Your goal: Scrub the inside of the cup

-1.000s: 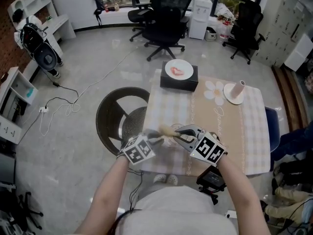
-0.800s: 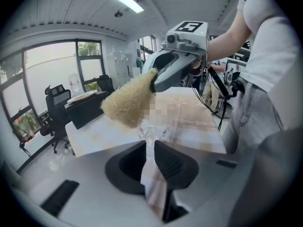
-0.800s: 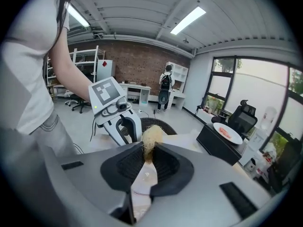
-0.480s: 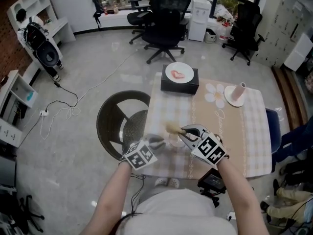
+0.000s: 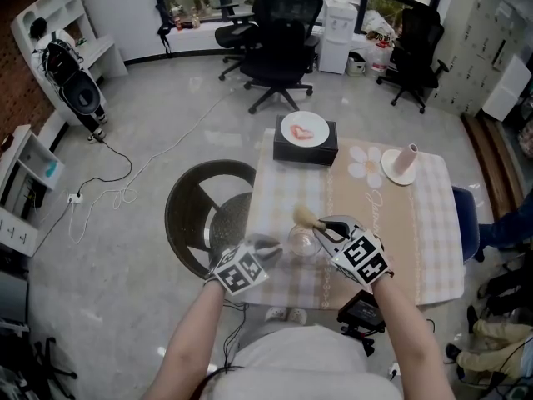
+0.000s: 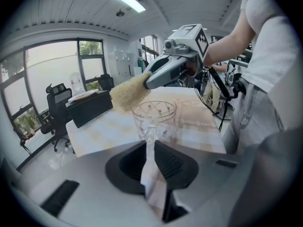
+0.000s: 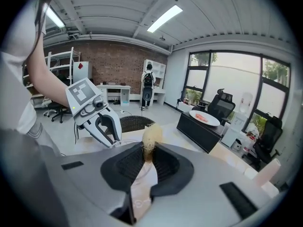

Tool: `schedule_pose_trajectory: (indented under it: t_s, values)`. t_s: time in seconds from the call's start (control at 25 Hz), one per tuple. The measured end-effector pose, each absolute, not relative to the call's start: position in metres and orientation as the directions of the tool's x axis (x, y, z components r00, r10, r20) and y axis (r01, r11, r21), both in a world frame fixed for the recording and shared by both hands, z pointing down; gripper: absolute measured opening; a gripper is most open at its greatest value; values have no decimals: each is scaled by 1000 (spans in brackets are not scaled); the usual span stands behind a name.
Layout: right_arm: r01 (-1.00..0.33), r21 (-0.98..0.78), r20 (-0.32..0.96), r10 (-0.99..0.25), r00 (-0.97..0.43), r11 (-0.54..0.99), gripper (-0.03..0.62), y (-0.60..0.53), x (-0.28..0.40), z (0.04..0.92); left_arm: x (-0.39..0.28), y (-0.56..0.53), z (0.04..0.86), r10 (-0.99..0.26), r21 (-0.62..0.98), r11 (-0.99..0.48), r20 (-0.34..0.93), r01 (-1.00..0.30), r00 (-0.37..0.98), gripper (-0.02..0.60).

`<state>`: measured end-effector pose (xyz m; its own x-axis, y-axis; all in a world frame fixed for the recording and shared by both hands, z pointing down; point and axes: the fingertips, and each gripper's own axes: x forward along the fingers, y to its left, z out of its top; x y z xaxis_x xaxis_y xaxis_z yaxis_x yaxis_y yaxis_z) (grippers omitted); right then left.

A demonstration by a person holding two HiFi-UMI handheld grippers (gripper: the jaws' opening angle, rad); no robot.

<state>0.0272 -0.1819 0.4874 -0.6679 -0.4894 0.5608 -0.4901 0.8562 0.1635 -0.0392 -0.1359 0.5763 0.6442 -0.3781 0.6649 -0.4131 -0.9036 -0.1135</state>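
Observation:
A clear glass cup (image 5: 301, 243) with a small pattern stands upright over the near edge of the checked table (image 5: 416, 223). My left gripper (image 5: 273, 248) is shut on it from the left; in the left gripper view the cup (image 6: 154, 112) sits just beyond the jaws (image 6: 150, 143), pinched at its side. My right gripper (image 5: 327, 227) is shut on a brush with a tan bristle head (image 5: 305, 217). That head (image 6: 129, 92) hangs at the cup's far rim, outside the bowl. In the right gripper view the brush (image 7: 151, 137) sticks out between the jaws (image 7: 147, 155).
At the table's far edge a black box carries a white plate (image 5: 305, 127). A pale tube stands on a round dish (image 5: 403, 161) at the far right. A dark round basket (image 5: 208, 202) stands on the floor left of the table. Office chairs stand beyond.
The right gripper has carried the brush to the right and rolled, so the bristle head now sits at the cup's far rim. The left gripper and cup have stayed put.

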Motion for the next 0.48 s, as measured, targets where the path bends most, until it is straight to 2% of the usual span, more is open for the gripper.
schedule_pose_trajectory:
  t_s: [0.28, 0.48]
  values:
    - [-561, 130, 493, -544, -679, 818, 52, -186, 41, 474, -40, -136, 576, -375, -107, -905, 661, -413, 650, 57]
    - [-483, 137, 504, -481, -718, 865, 51, -178, 43, 479, -40, -137, 576, -369, -106, -908, 663, -406, 652, 57]
